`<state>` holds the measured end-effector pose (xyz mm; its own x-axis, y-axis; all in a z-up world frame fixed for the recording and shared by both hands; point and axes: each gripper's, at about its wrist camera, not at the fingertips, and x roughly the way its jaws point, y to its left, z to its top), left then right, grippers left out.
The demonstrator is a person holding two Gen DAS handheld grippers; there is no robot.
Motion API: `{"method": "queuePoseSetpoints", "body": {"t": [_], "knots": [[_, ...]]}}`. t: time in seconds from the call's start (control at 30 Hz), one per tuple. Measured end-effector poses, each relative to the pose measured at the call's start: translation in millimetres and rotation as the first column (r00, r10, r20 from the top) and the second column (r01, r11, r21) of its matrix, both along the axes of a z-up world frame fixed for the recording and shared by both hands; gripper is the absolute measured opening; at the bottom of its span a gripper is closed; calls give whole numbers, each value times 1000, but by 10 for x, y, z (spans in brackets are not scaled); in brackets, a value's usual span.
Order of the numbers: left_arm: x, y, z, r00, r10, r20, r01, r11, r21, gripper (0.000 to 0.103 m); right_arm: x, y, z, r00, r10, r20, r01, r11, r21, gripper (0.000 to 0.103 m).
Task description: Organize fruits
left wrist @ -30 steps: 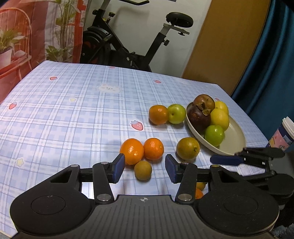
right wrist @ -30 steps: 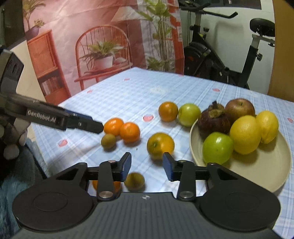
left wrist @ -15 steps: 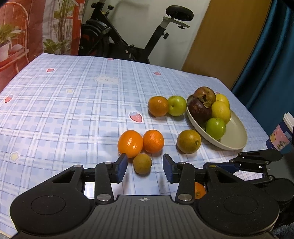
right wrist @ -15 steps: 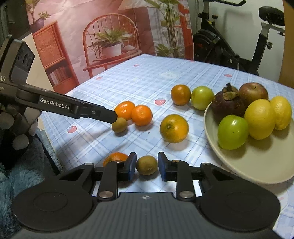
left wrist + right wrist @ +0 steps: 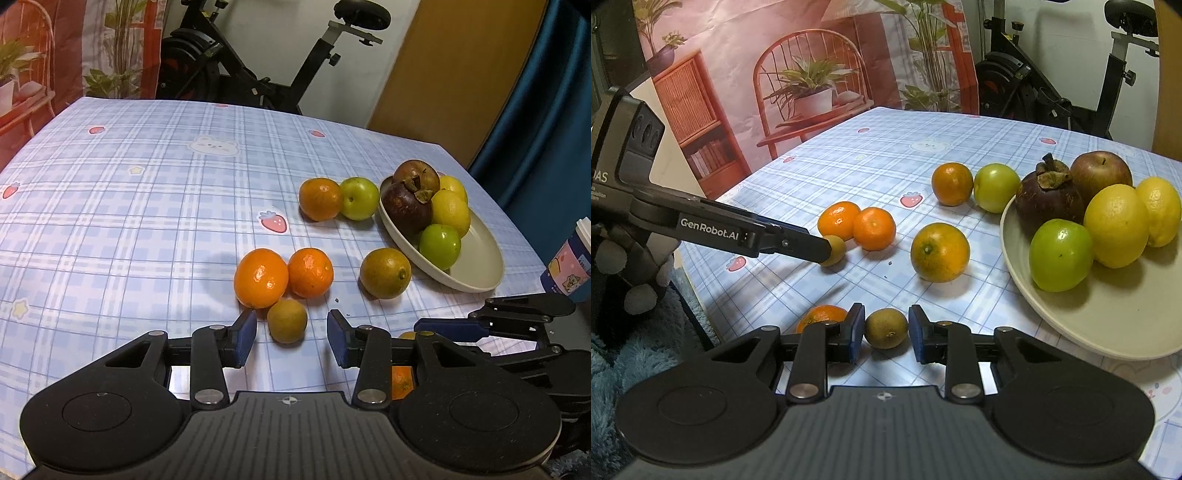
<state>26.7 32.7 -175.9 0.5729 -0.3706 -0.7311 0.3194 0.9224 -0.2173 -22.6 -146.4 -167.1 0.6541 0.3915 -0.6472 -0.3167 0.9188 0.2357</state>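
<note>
The right gripper [image 5: 886, 334] is clamped on a small brownish-green fruit [image 5: 886, 328] at the near table edge. The left gripper [image 5: 291, 338] is partly closed, its jaws having just narrowed, a second small brownish fruit [image 5: 287, 320] standing between its pads untouched. Five orange fruits are counted loose on the checked tablecloth [image 5: 147, 206], plus one green fruit [image 5: 359, 198]. Five fruits are piled in the beige bowl [image 5: 1082, 325]. Both grippers are angled downward; a gloved hand [image 5: 635, 273] is seen gripping the left one.
</note>
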Motion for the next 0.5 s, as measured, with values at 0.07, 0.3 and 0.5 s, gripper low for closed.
{"method": "queuePoseSetpoints", "body": {"t": [0.07, 0.3, 0.5], "knots": [[22, -25, -25, 1000, -3, -7, 3, 1000, 7, 42, 0, 2, 0, 1000, 0, 0, 0, 1000, 0, 29], [33, -53, -73, 1000, -6, -17, 6, 1000, 30, 26, -4, 3, 4, 1000, 1, 2, -1, 1000, -4, 29], [22, -34, -61, 1000, -2, -17, 2, 1000, 22, 26, -13, 1, 24, 1000, -1, 7, 1, 1000, -12, 30]]}}
